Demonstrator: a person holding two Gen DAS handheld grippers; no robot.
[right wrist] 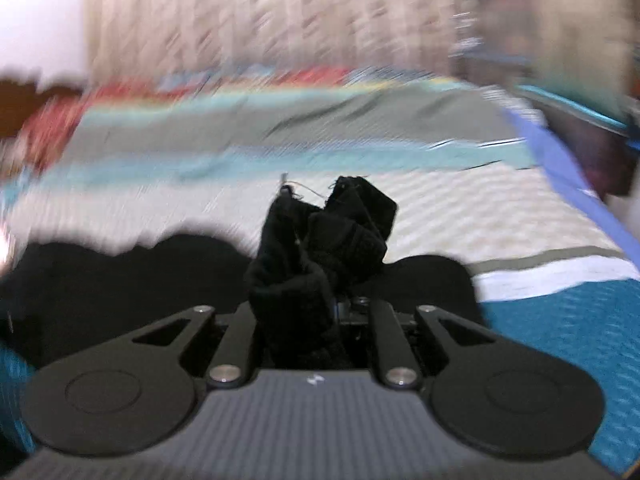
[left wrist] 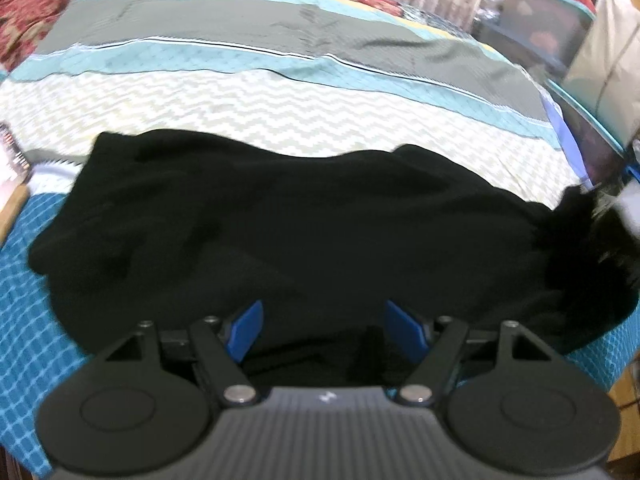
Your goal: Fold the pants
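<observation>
Two grippers over black pants (left wrist: 280, 232) (bedspread (left wrist: 240, 96) beneath): left gripper (left wrist: 322, 332) jaws wide, right gripper (right wrist: 298, 312) jaws pinching pants.

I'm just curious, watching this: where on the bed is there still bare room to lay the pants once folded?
The white zigzag band and the grey stripe beyond the black pants lie bare. The blue checked strip to their left is narrow. The near edge is crowded: pants fill it, a bunch clamped in the right hand-held gripper.

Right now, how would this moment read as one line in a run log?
step: fold pants | left gripper: open above black pants | right gripper: shut on bunched pants fabric | surface: bed
</observation>
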